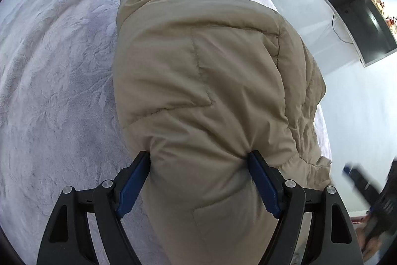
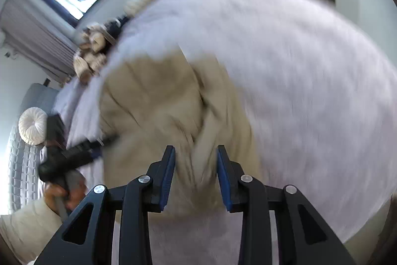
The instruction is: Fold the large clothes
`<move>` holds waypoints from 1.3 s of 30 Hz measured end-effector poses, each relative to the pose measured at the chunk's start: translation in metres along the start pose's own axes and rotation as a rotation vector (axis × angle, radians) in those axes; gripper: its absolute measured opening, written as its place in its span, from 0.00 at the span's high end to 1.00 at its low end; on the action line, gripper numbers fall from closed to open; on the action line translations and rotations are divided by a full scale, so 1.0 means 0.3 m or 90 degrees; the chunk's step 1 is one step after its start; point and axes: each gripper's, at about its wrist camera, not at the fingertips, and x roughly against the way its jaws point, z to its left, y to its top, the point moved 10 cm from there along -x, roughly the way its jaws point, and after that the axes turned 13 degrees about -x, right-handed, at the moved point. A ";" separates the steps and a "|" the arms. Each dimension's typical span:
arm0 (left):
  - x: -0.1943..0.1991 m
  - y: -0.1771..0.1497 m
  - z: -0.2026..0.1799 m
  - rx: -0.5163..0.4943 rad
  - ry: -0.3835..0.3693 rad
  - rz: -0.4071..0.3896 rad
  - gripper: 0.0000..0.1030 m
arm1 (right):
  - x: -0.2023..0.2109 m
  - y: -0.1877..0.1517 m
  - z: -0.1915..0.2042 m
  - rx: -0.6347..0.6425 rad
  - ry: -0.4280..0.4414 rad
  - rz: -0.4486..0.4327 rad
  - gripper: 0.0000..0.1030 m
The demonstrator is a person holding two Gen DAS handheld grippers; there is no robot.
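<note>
Both grippers grip the padded jacket on the bed, mid-fold.

Left wrist: left gripper [image 1: 199, 163] spread wide, pinching the tan jacket [image 1: 203, 71] atop the lavender blanket [image 1: 54, 61]. Right wrist, blurred: right gripper [image 2: 196, 160] narrower, bunching an edge; next, probably carry it across evenly.

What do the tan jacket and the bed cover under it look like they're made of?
The tan jacket looks like a matte woven synthetic shell with padded filling: it is puffy, with stitched quilt lines and soft wrinkles, and it bulges between the left gripper fingers. The bed cover looks like pale lavender plush fleece or velvet: a short fuzzy nap with an embossed leafy pattern. The fibre of either can't be confirmed.
</note>
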 end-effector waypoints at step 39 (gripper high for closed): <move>-0.075 0.043 -0.106 -0.033 0.185 0.033 0.11 | -0.373 0.095 -0.174 0.036 -0.017 0.251 0.00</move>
